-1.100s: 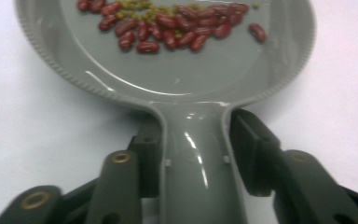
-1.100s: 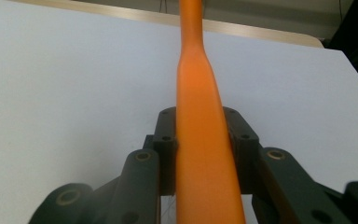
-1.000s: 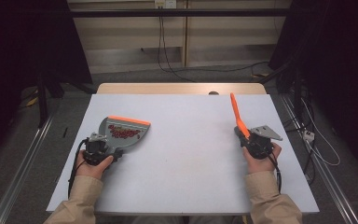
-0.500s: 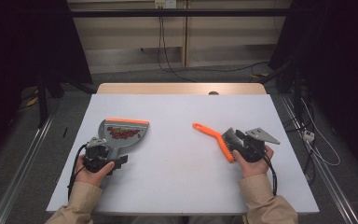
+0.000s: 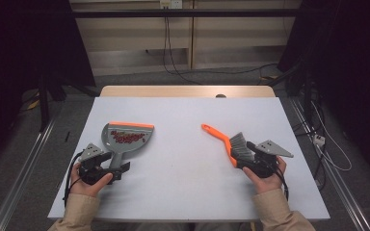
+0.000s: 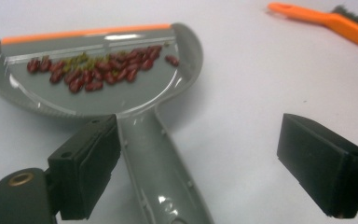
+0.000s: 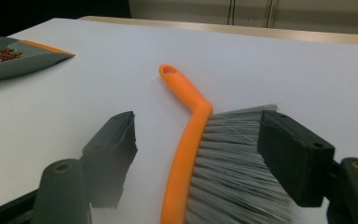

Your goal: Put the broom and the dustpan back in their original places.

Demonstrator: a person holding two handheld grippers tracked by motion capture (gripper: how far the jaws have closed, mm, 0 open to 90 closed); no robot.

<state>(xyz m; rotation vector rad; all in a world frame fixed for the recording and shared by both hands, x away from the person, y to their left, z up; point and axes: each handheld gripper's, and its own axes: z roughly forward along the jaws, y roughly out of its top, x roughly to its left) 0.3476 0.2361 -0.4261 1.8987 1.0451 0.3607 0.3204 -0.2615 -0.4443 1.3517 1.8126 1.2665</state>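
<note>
A grey dustpan [image 5: 125,137] with an orange lip lies flat on the white table [image 5: 183,110] at the left, with red beans [image 6: 98,70] in its tray. Its handle [image 6: 158,172] runs between the jaws of my left gripper [image 5: 115,167] [image 6: 200,140]. Those jaws have just been opening and stand wide, one pad [image 6: 91,163] close beside the handle. An orange-backed brush [image 5: 224,142] [image 7: 186,140] with grey bristles [image 7: 233,158] lies at the right. My right gripper [image 5: 244,161] [image 7: 198,135] straddles it, its jaws also just opened and not clamping it.
A wooden strip [image 5: 183,90] edges the table's far side, with a small dark object [image 5: 220,96] on it. Cables [image 5: 173,67] cross the floor beyond. Metal rails [image 5: 24,168] run along both sides. Bare tabletop lies between dustpan and brush.
The brush, held up at the right before, has swung down leftward and now lies on the table. Both grippers' jaws have opened. The left hand has drawn back a little along the dustpan handle.
</note>
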